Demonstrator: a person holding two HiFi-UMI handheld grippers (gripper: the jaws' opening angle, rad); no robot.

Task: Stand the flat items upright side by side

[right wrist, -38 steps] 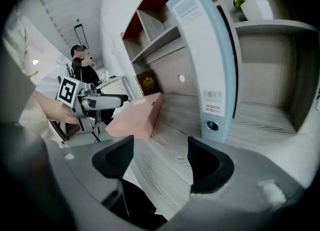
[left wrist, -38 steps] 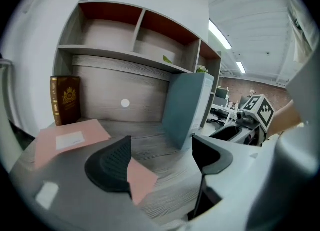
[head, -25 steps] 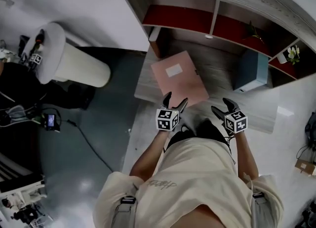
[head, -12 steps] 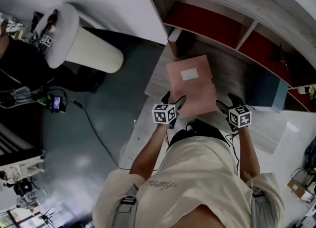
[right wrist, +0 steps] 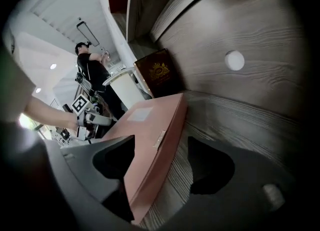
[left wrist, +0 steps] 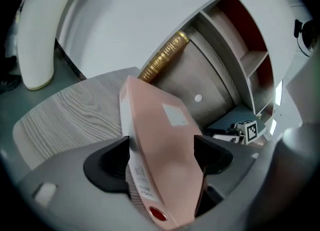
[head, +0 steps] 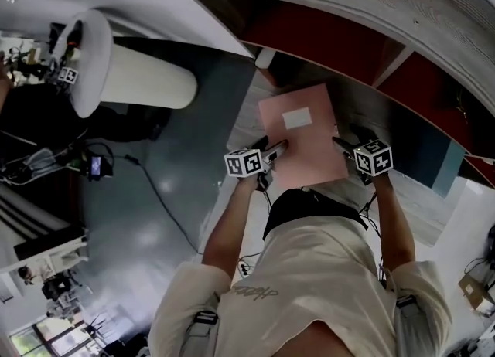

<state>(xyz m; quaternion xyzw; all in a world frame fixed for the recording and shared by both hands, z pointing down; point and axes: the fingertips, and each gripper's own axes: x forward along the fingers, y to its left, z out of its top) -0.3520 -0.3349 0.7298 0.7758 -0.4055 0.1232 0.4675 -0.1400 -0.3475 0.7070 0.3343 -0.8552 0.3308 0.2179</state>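
A flat pink file box point(head: 302, 143) with a white label lies on the grey wooden shelf board point(head: 247, 116). My left gripper point(head: 274, 149) is at its left edge and my right gripper point(head: 342, 145) at its right edge. In the left gripper view the box point(left wrist: 160, 140) runs between the wide jaws of the left gripper point(left wrist: 161, 150), which have just been opening. In the right gripper view the box's edge point(right wrist: 150, 125) lies between the jaws of the right gripper point(right wrist: 160, 150), which have closed a little; bare wood shows beside the right jaw. Neither gripper visibly squeezes the box.
A brown book with gold print point(left wrist: 162, 57) leans at the board's far left end. A blue-grey box point(head: 429, 154) sits to the right. Red-backed shelf compartments point(head: 309, 35) rise behind. A white cylinder point(head: 131, 81) and cables lie on the floor at left.
Both grippers have moved forward from the board's near edge to either side of the pink box. The left one has rolled onto its side. The box has stayed flat.
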